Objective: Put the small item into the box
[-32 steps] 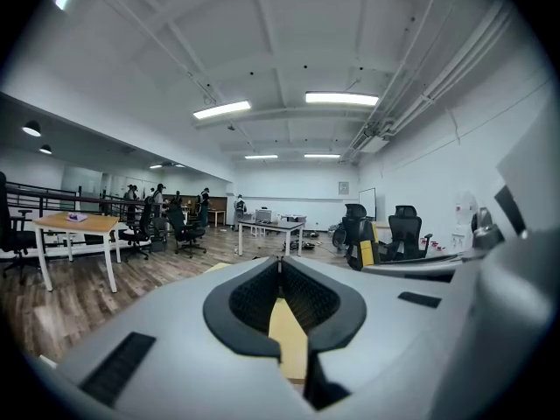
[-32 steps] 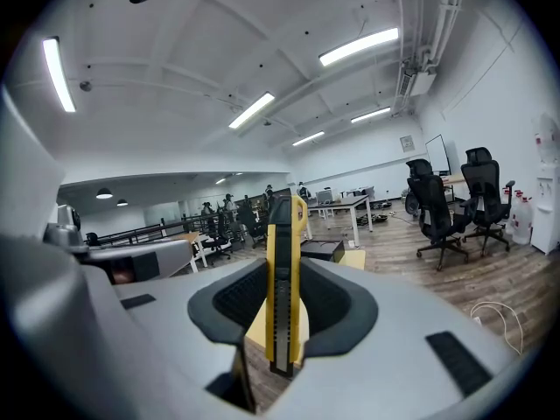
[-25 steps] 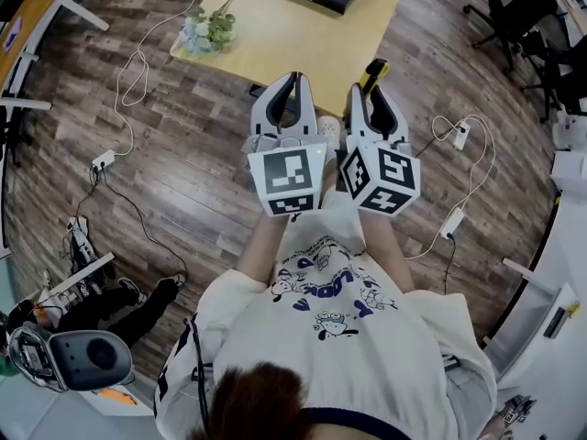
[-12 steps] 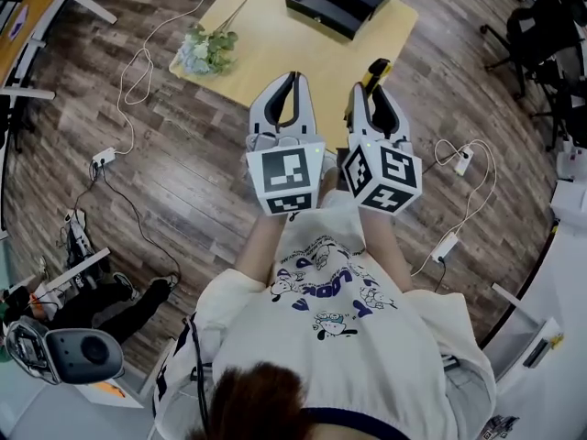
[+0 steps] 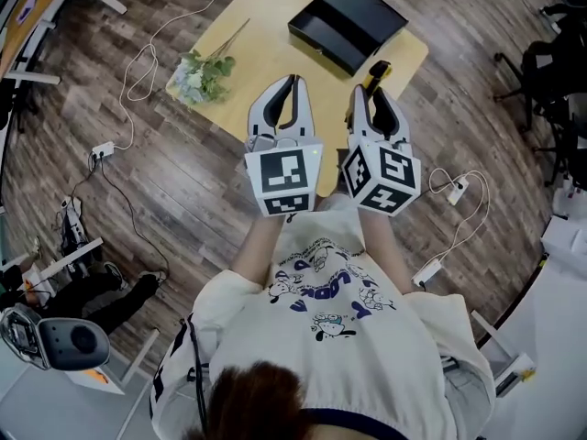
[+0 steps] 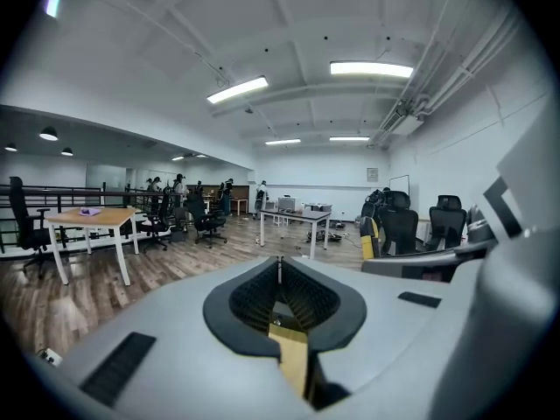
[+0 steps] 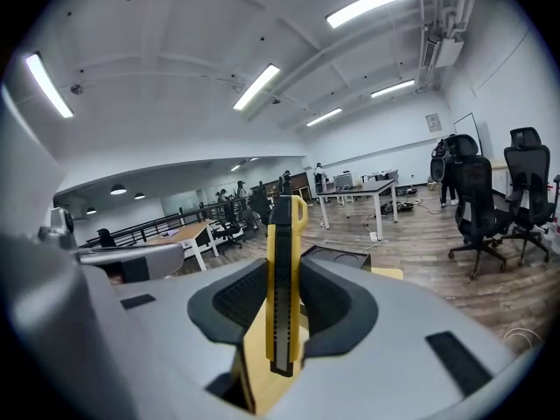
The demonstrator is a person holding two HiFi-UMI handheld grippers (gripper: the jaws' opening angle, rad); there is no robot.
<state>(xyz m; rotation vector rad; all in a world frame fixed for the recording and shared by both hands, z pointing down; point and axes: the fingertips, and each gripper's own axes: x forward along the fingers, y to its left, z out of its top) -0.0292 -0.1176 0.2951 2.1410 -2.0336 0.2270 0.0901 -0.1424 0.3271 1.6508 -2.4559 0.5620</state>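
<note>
The shirt [image 5: 321,287] bears blue lettering, seemingly too blurred to read.

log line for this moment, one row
right tool: shut on yellow knife | left tool: shut, empty | black box: on table, knife not in it

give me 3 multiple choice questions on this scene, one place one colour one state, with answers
1. Where is the black box? A on the floor B on the wooden table C on a chair
2. What colour is the utility knife? A yellow and black B red C white
3. How is the left tool? A shut, empty B shut on the box C wide open
Answers: B, it rests on the tabletop; A, yellow body, black strip; A, its jaws meet with nothing between.
</note>
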